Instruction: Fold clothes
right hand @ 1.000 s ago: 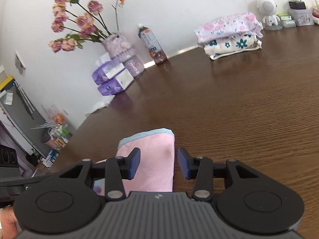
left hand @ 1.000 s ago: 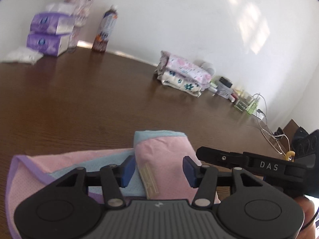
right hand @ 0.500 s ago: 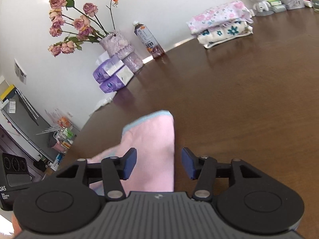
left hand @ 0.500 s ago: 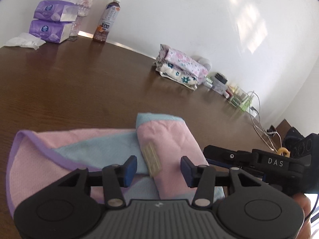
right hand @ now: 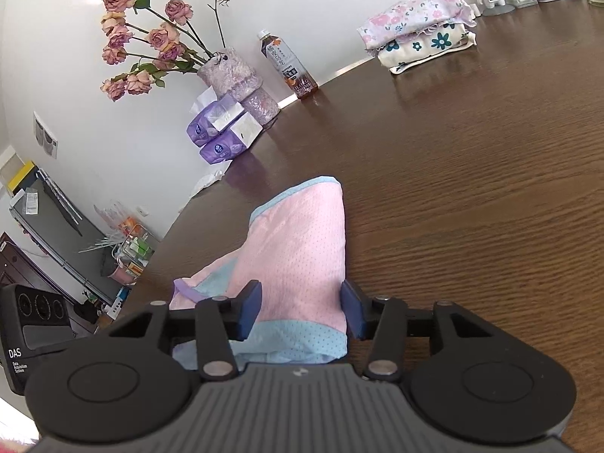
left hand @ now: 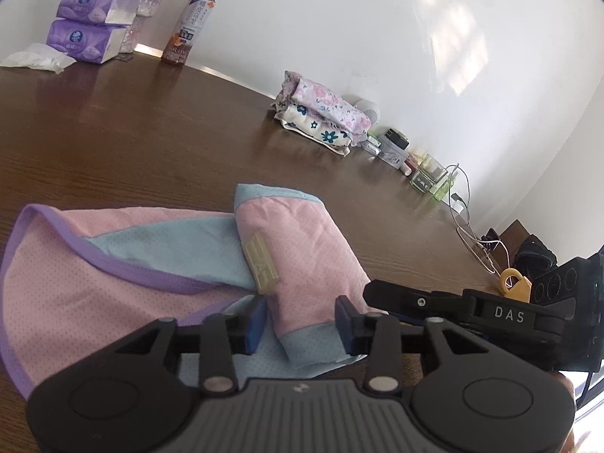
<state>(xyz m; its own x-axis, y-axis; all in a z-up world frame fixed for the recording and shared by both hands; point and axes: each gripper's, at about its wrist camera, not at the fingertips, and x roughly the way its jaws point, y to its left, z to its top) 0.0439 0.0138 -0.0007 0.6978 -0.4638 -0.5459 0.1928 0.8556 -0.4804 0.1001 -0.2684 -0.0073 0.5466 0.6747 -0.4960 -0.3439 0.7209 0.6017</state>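
A pink garment (left hand: 302, 249) with light-blue and purple trim lies partly folded on the brown table (left hand: 132, 132). Its right part is folded into a narrow pink strip with a beige label (left hand: 261, 264). My left gripper (left hand: 300, 324) is open, above the strip's near blue hem. The same strip (right hand: 302, 249) shows in the right wrist view, where my right gripper (right hand: 300, 315) is open with its fingers on either side of the near end. The right gripper's body (left hand: 490, 313) sits just right of the garment in the left wrist view.
Two folded floral garments (left hand: 324, 113) are stacked at the far edge by the wall. A drink bottle (left hand: 190, 19), purple tissue packs (left hand: 87, 26) and a vase of roses (right hand: 226, 75) stand far left. Small jars and cables (left hand: 434, 177) crowd the far right.
Both grippers have drawn back and risen, so more of the garment shows. The folded pink strip now lies flat on the table and neither gripper holds it.
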